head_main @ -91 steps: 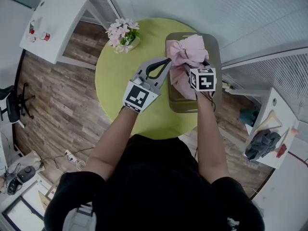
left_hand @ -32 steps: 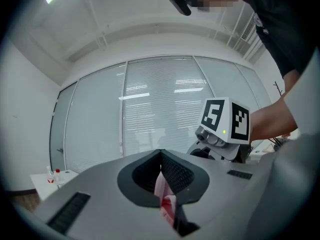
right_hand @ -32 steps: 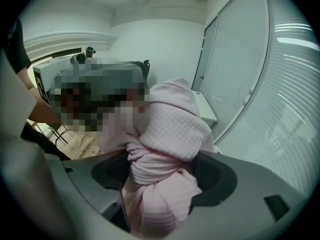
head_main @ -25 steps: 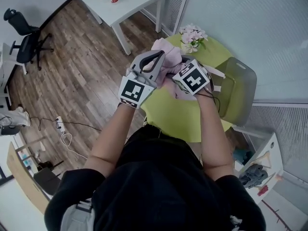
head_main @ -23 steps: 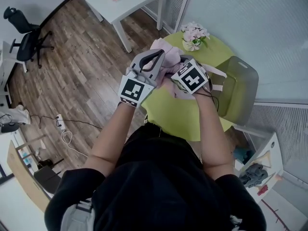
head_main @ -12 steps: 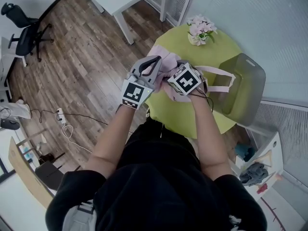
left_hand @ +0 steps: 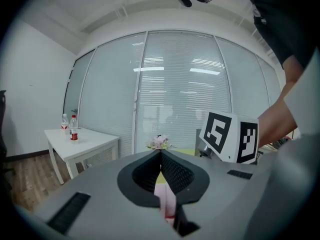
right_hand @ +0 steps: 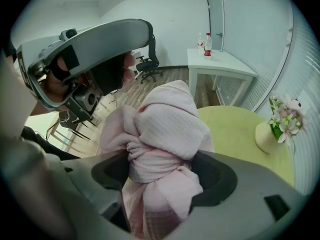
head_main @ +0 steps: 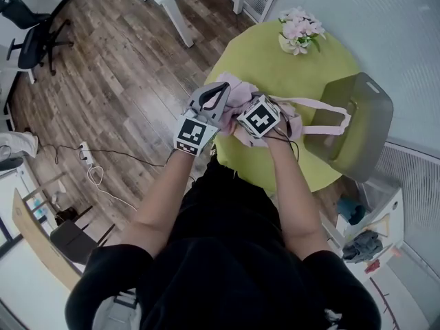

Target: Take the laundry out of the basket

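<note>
The pink laundry [head_main: 237, 91] is a knotted bundle hanging over the near-left part of the round green table [head_main: 275, 60]. My right gripper [head_main: 261, 115] points steeply down and is shut on the thick knot [right_hand: 160, 144]. My left gripper [head_main: 220, 91] is beside it, shut on a thin fold of the same pink cloth [left_hand: 167, 204]. A pink strap [head_main: 323, 105] trails from the bundle toward the olive basket [head_main: 361, 126], which stands at the table's right edge. What the basket holds is hidden.
A vase of pink flowers [head_main: 299, 29] stands at the table's far side. A white side table [right_hand: 220, 59] with bottles and an office chair [head_main: 31, 36] are on the wood floor to the left. A cable [head_main: 96, 177] lies on the floor.
Both grippers have sunk with the pink bundle toward the table's near-left side. The bundle lay in the basket at first and is now out of it.
</note>
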`<state>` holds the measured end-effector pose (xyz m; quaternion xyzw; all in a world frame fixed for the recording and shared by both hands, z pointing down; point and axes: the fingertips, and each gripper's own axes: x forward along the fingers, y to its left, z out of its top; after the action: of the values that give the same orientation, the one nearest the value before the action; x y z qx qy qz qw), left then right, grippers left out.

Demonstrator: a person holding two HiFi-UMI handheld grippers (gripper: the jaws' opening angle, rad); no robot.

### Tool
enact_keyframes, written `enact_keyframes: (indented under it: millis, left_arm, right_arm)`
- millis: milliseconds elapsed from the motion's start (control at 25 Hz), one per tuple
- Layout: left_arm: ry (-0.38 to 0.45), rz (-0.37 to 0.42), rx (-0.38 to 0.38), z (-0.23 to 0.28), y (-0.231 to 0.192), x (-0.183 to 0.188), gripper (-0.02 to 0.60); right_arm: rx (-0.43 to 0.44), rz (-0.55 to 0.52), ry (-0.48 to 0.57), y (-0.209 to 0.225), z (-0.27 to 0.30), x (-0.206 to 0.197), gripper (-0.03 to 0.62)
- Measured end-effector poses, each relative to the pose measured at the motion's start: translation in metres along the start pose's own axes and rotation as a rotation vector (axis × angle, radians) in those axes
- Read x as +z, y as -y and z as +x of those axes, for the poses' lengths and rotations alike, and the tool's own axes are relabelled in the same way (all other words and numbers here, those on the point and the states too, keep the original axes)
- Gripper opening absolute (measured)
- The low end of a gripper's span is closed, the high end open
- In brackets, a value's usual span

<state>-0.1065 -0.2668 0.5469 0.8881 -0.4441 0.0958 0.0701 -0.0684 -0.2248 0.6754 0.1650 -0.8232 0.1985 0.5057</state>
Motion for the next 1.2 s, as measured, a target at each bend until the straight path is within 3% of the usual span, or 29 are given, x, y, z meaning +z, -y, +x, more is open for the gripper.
enact_keyframes:
  millis: [520,880,1200]
  left_arm:
    - [-0.074,-0.058,-0.012,0.003,-0.001,-0.064,0.011]
    - [-0.086,-0.05,-0.019,-0.004,-0.001,-0.064,0.011]
    - [-0.04,-0.019,-0.055,-0.008,0.005,-0.034,0.011]
  right_arm:
    - [-0.046,0.012,-0.065,0.019,0.061,-0.031,0.391]
    - [-0.063,-0.014,-0.095,0.016,0.08,-0.038,0.391]
    - [-0.12,0.009,-0.067,0.016,0.042,-0.035,0.393]
